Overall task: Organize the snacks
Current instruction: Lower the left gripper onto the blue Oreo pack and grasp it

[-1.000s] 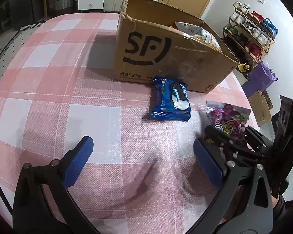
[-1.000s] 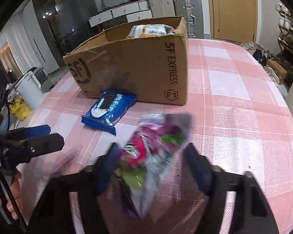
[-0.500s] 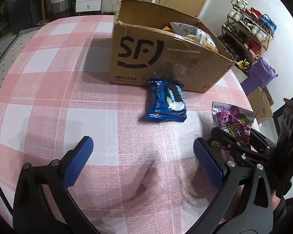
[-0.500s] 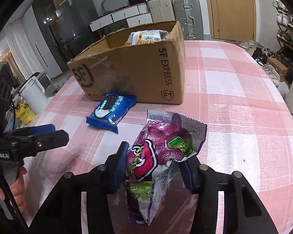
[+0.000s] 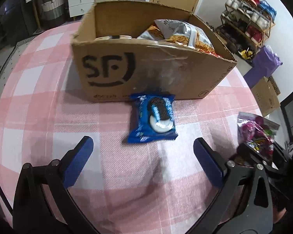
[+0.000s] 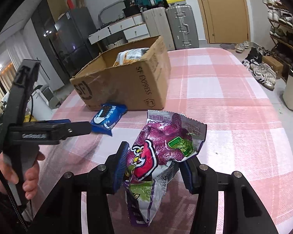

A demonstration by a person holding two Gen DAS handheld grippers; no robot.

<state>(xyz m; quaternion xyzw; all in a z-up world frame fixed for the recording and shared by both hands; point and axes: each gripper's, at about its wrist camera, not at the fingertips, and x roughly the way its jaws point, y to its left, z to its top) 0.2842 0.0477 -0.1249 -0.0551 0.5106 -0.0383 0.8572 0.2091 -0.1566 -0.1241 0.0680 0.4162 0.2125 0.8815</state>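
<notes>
Two wide-spread blue pads of the left gripper (image 5: 142, 162) are seen angled steeply down at the blue cookie packet (image 5: 153, 117), which lies against the open cardboard box (image 5: 146, 72); nothing is held, and a skewed closure could push it away.

In the right view, the crinkled purple snack bag (image 6: 158, 156) is clamped by the right gripper (image 6: 153, 164), pitched down; the slack foil could slip.

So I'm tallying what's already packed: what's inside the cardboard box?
Inside the cardboard box, a silver-and-orange snack bag shows above the rim. The walls hide whatever lies lower.
</notes>
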